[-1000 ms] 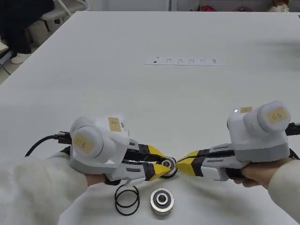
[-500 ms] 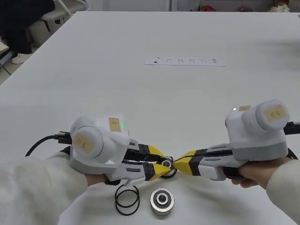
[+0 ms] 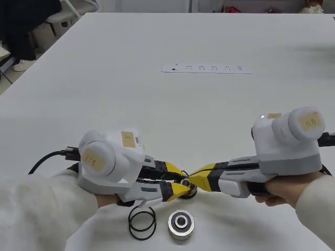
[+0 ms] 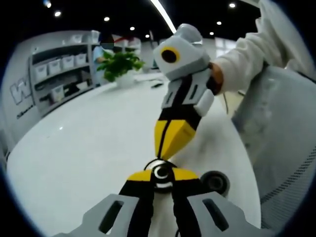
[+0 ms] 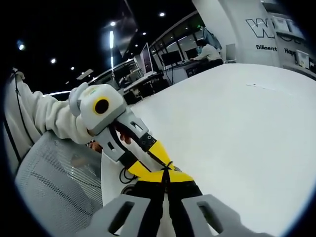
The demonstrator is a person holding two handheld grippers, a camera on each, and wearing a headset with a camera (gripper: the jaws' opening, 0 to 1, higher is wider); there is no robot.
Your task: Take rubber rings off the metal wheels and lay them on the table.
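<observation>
Over the last second my right gripper [image 3: 194, 178] has slid in towards the left gripper [image 3: 178, 187] and lifted a little. Its yellow tips now sit on top of the wheel [image 3: 187, 184] rather than beside it. The left gripper has not budged, and its jaws stay clenched on the wheel just above the tabletop [image 3: 209, 115]. The left gripper view shows the wheel's hub [image 4: 161, 172] squeezed between them.

I judge that I am lined up to catch this wheel's ring at its upper edge, with the peel itself not yet begun. The loose rings [image 3: 142, 220] and the second wheel [image 3: 181, 224], lying side by side in front of me, have not shifted, so one wheel looks already dealt with.

The contact is what I cannot read. The right jaws look pressed together in the right gripper view, but their tips block the wheel there. Whether any rubber is nipped between them I cannot tell. In the head view the ring on the held wheel is too small and too crowded by both sets of tips to make out. The loose rings overlap, and I take them for two without being certain.
</observation>
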